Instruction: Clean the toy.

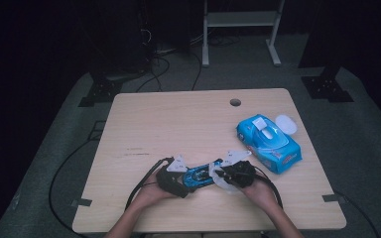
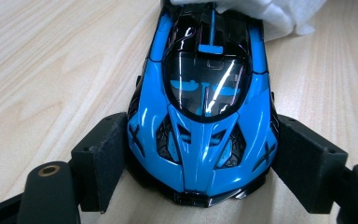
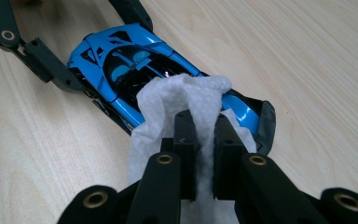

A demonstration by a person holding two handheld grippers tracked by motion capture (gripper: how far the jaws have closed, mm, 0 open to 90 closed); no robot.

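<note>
The left tongs (image 2: pixel 200 163) clamp the nose of a glossy blue and black toy sports car (image 2: pixel 204 116), one black pad (image 2: pixel 100 156) pressed on each front flank, pinning it flat on the pale wooden tabletop (image 1: pixel 178 119). The right tongs (image 3: pixel 204 140) are closed on a crumpled white wet wipe (image 3: pixel 186 100), which drapes over the car's rear deck and touches it. In the high view the car (image 1: pixel 199 174) lies near the front edge of the tabletop, its long axis running left to right between the left tongs (image 1: pixel 178 179) and right tongs (image 1: pixel 225 174); so the wipe's stroke would likely run along that axis, from tail toward windscreen, with the right hand (image 1: pixel 260 191) nearer the unwiped roof. Farther right sits a blue plastic pack of wet wipes (image 1: pixel 268 141) with its white lid flipped open; its printing is too small to read
</note>
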